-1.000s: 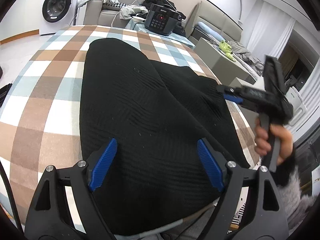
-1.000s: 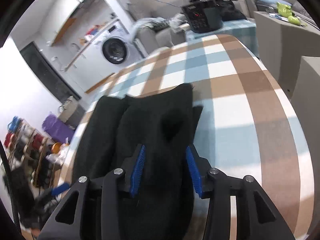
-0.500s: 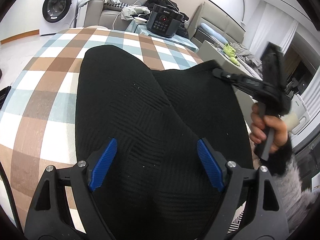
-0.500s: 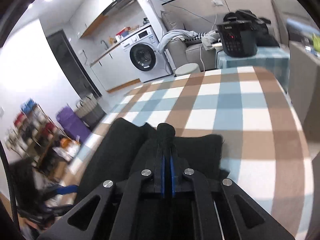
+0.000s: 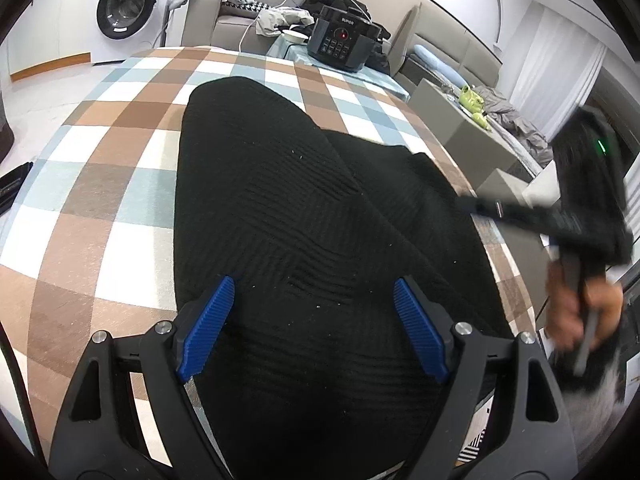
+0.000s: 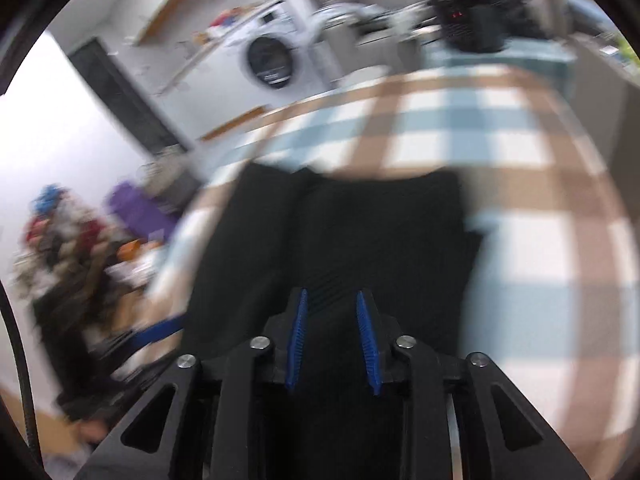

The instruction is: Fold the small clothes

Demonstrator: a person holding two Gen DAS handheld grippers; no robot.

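A black knitted garment (image 5: 288, 220) lies on the checked tablecloth (image 5: 112, 184), with one flap folded over from the right. My left gripper (image 5: 310, 320) is open above its near end, blue pads wide apart and empty. In the left wrist view my right gripper (image 5: 476, 206) reaches in from the right at the garment's right edge, blurred. In the right wrist view the right gripper (image 6: 332, 320) has its blue pads a little apart over the garment (image 6: 352, 232), nothing pinched between them. This view is motion-blurred.
A black pressure cooker (image 5: 344, 38) stands on a small table beyond the far edge. A washing machine (image 5: 128, 12) is at the back left, sofas behind. A grey block (image 5: 476, 140) stands off the table's right side. The table edge (image 5: 492, 248) runs close to the right gripper.
The right gripper was shut on the garment's edge half a second ago; its pads are now apart and it has dropped lower at the right edge. The left gripper stays open, nearly still.
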